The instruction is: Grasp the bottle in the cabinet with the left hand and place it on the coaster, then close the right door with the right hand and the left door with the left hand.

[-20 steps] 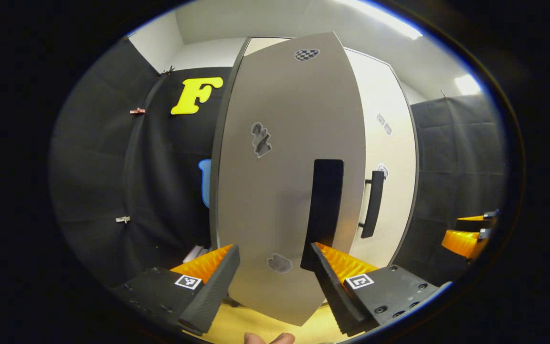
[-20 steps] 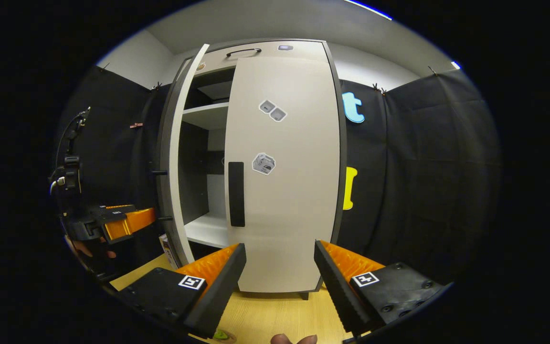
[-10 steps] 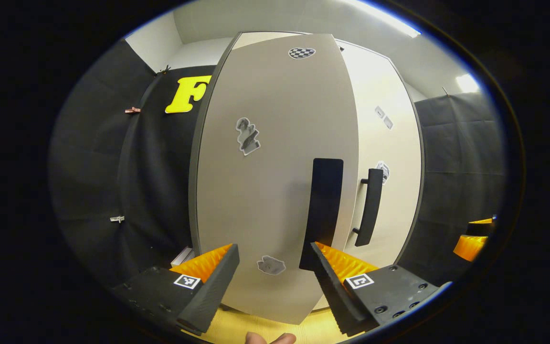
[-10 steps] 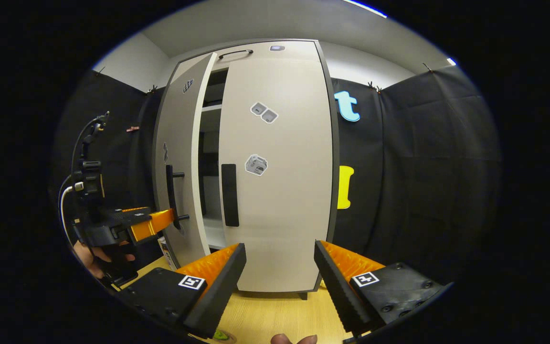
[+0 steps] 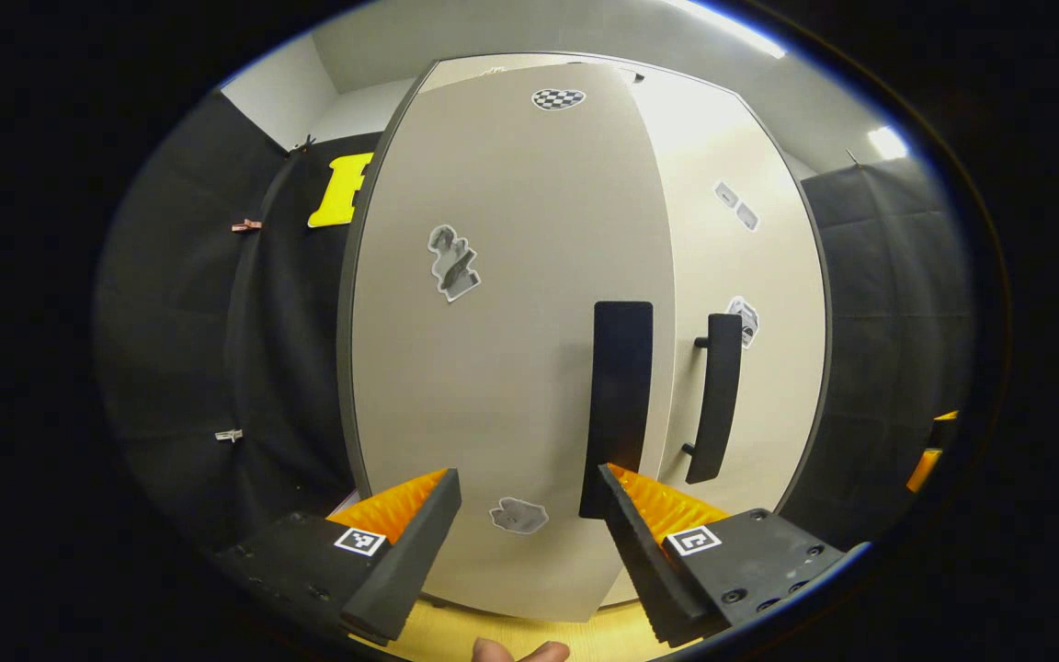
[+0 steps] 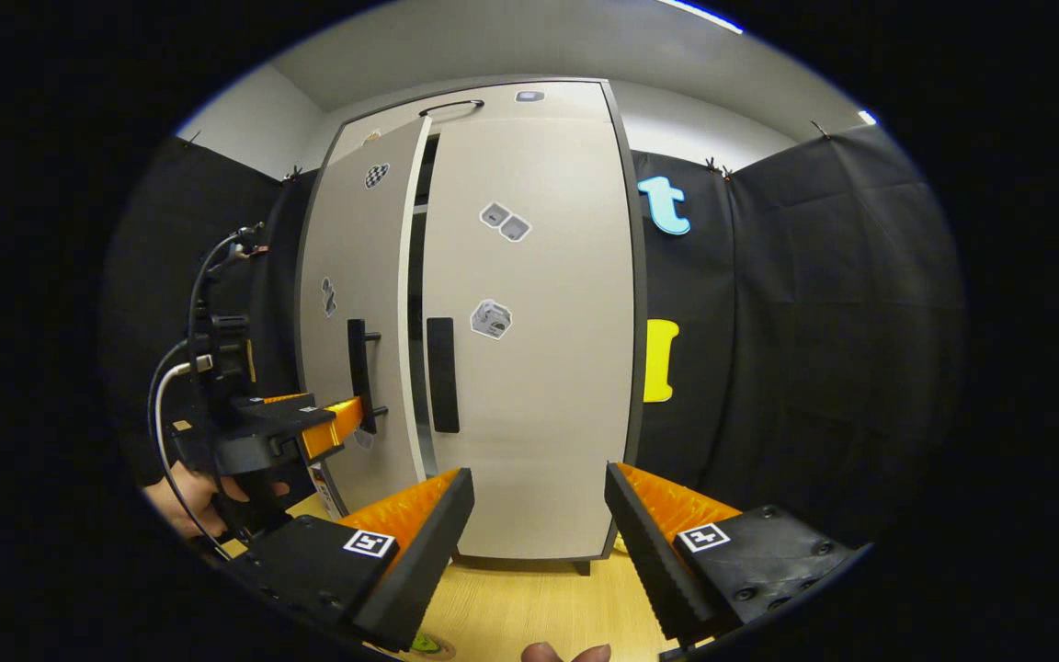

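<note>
- L gripper [image 5: 529,515]: fingers spread wide, grasping nothing, pressed up near the left door [image 5: 502,368] by its black handle [image 5: 620,405]; seen from the right gripper view it sits at the door's lower edge [image 6: 332,430]
- R gripper [image 6: 539,524]: also released, empty, hanging back over the wood table [image 6: 529,607]
- Left door has swung in a lot over the last sec; now just a thin dark gap [image 6: 417,313] vs the right door [image 6: 529,349], which looks flush
- Means last step nearly done, small push left
- Bottle & coaster: can't tell where from here; cabinet [image 6: 493,97] interior mostly hidden
</note>
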Demonstrator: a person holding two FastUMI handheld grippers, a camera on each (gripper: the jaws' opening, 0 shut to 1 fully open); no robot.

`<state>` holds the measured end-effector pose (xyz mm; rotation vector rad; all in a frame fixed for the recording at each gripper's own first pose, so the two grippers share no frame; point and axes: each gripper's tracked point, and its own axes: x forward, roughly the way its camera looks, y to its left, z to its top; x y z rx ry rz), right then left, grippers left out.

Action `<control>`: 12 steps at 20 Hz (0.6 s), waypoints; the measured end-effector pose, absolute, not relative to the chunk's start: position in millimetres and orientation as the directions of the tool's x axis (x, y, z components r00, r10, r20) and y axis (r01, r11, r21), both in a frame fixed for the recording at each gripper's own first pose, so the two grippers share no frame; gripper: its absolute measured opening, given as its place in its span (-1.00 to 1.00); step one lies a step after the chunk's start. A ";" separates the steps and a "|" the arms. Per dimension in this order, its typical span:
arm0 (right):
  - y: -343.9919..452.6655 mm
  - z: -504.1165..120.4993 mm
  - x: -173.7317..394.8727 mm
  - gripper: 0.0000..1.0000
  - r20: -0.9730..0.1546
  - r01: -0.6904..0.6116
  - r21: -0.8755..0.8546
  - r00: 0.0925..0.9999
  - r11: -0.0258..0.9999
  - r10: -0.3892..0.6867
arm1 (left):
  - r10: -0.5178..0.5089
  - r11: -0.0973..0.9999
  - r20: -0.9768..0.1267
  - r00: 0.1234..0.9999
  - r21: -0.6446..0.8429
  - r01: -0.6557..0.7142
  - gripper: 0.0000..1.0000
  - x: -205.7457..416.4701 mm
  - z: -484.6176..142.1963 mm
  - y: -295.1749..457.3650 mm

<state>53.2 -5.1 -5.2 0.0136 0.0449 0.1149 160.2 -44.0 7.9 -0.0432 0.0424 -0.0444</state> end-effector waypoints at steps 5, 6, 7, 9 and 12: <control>-7.5 -6.3 49.1 0.91 -0.050 -0.118 0.021 0.992 0.993 0.119 | -0.040 0.999 -0.037 0.999 -0.016 0.039 0.90 170.1 11.0 -48.4; -8.4 -6.0 48.5 0.92 -0.051 -0.118 0.020 0.992 0.993 0.119 | -0.038 0.999 -0.036 0.999 -0.015 0.037 0.91 169.4 11.3 -47.4; -8.8 -5.7 48.3 0.92 -0.051 -0.118 0.018 0.992 0.993 0.119 | -0.037 0.999 -0.034 0.999 -0.017 0.036 0.91 168.0 11.8 -47.2; -8.8 -5.8 47.7 0.92 -0.050 -0.119 0.017 0.991 0.993 0.120 | -0.043 0.999 -0.049 0.998 -0.026 0.042 0.90 165.2 7.8 -46.1; -9.4 -6.1 44.9 0.91 -0.052 -0.118 0.022 0.992 0.993 0.119 | -0.044 0.999 -0.054 0.998 -0.028 0.043 0.91 150.7 7.9 -38.0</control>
